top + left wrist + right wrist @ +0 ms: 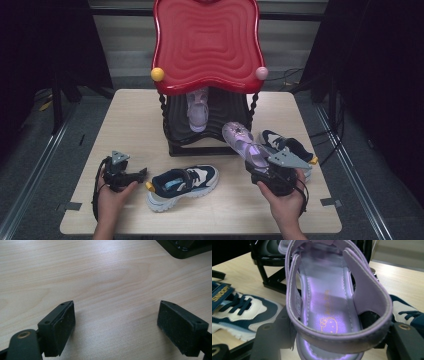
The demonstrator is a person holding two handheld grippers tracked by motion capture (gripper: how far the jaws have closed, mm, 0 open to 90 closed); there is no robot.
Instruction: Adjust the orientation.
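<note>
I am looking down on a pale wooden table point(130, 120) with a black shoe rack point(205, 125) standing at its far middle, topped by a big glossy red wavy shelf point(206, 45) with a yellow ball point(157, 74) and a pink ball point(261, 73) at its front corners. On the rack's lower black shelf a lilac shoe point(197, 110) is sitting, toe pointing toward me.

In front of the rack, a navy and white sneaker point(184, 186) is lying on the table, its toe pointing to my right. Its mate, a second navy sneaker point(287, 146), is lying at the right side of the table, partly behind my right gripper.

I am holding the right gripper point(252, 169) off the table, and its jaws are pinching the heel of a purple sandal point(244, 142). The sandal is hanging in the air just in front of the rack's right side, toe tilted up and away toward the rack. In the right gripper view the sandal point(329, 310) is showing its shiny insole and heel strap, with the black jaws pressing on either side of the heel.

I am resting the left gripper point(142, 172) low at the left of the table, near the first sneaker's heel but apart from it. In the left gripper view its jaws are standing spread wide over bare wood, with nothing between them.
</note>
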